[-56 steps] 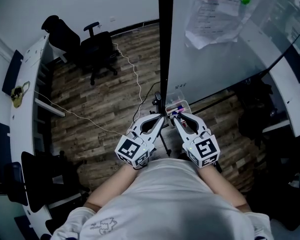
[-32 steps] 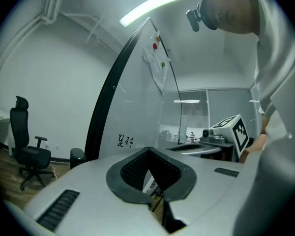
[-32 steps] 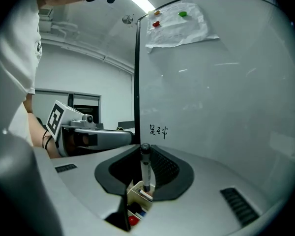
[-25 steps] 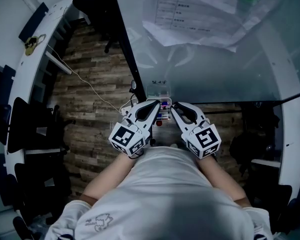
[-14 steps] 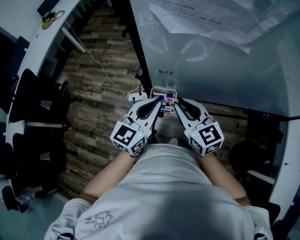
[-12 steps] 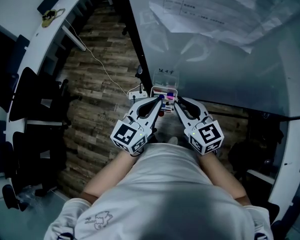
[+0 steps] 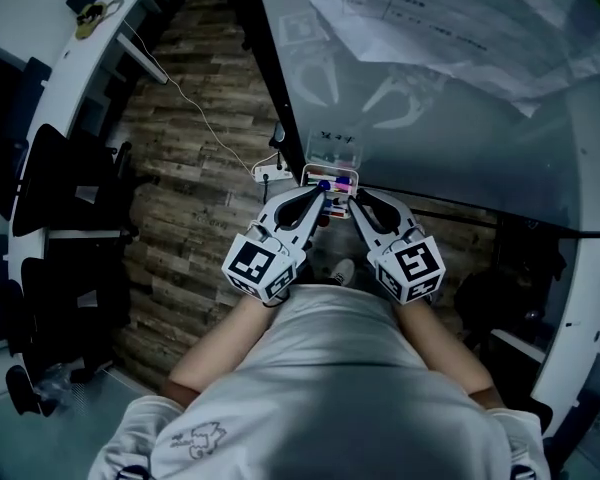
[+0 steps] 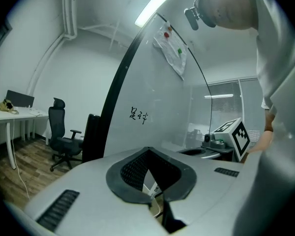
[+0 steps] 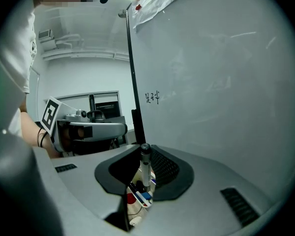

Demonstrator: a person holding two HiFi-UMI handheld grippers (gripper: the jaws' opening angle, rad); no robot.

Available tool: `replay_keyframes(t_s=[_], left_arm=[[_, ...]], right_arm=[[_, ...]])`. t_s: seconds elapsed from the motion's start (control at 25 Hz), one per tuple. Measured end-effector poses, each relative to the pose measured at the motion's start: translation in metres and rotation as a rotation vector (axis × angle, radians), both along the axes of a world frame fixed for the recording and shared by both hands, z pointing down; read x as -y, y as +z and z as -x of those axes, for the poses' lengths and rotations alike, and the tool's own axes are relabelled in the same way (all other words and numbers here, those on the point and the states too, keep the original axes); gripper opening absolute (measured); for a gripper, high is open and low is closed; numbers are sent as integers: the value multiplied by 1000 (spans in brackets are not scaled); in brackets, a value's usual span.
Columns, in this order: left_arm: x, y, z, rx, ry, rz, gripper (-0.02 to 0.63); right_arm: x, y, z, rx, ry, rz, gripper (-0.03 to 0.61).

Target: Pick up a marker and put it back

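Your right tongs (image 9: pixel 144 152) are pinching the white-bodied marker with a dark cap (image 9: pixel 145 170) just under that cap. It stands upright at the tips, with its barrel hanging towards the small clear plastic tray of markers (image 7: pixel 342 171). So the marker is in your grip, right above its home. Whether you're lifting out or setting in, I can't tell from here.

Your left tongs (image 8: pixel 148 151) are pressed together at the tips and hold nothing. They sit just beside the right pair, near the tray.

For this step, my call is to hold the barrel vertical and travel straight along its length. A tilt would likely drag it against the red and blue markers packed below. If you're returning it, seat the lower end in a free slot before you release the squeeze. Watch the left tongs too, which are close enough to bump the tray.

The right gripper view gives you the grip itself and the coloured markers under it. The head view can't match that, as the tips crowd the tray and hide the pinch. It does show both tongs and the tray against the glossy whiteboard (image 9: pixel 211 82). The left gripper view adds only a black office chair (image 8: pixel 64 132) and the bare pads.
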State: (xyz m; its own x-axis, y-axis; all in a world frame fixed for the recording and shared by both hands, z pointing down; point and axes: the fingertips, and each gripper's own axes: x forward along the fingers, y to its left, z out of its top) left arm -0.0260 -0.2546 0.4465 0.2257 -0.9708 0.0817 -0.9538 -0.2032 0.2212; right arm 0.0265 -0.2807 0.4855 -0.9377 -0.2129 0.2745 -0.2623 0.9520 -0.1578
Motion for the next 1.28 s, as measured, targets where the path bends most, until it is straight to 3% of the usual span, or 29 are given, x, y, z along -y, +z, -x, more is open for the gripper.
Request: replay_keyframes(t_s=[0.56,1.28], left_arm=[[7,48,9,-50,6,80,5],[7,63,16,-81,21,116,5]], right_arm=[[3,54,13,-90,28,60,72],[12,75,11,-95,80,115,79]])
